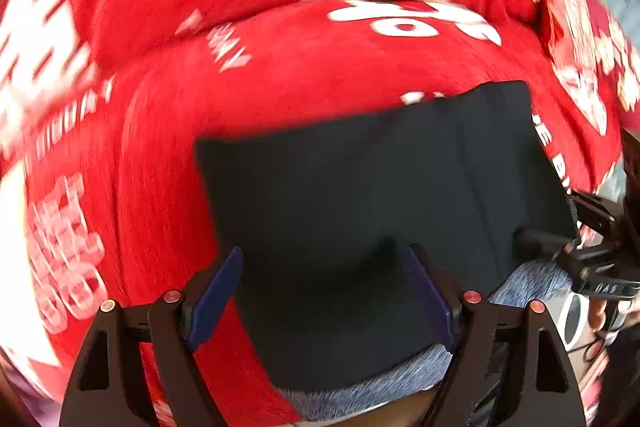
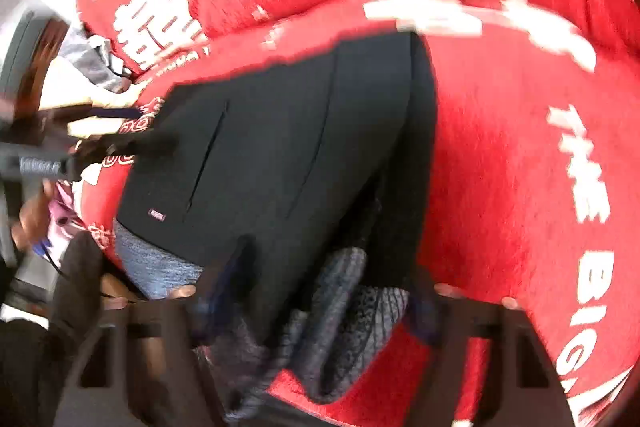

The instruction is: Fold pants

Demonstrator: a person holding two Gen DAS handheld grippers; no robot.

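Black folded pants (image 1: 360, 195) lie on a red blanket (image 1: 320, 67) with white lettering, their grey waistband (image 1: 372, 383) nearest the camera. My left gripper (image 1: 322, 293) hovers open over the pants' near edge, and nothing touches its blue pads (image 1: 216, 295). At the right of this view my right gripper (image 1: 560, 247) reaches the pants' side edge. The right wrist view is blurred. There the pants (image 2: 300, 147) run away from my right gripper (image 2: 328, 291), whose jaws stand apart with the bunched waistband (image 2: 348, 307) between them. My left gripper (image 2: 152, 147) comes in from the left.
The red blanket (image 2: 500, 147) rises in a thick fold behind the pants. Grey cloth (image 2: 92, 63) and pink items (image 2: 64, 219) lie past its left edge, near a hand (image 2: 32, 223). A white ring-shaped object (image 1: 576, 315) sits by the right gripper's handle.
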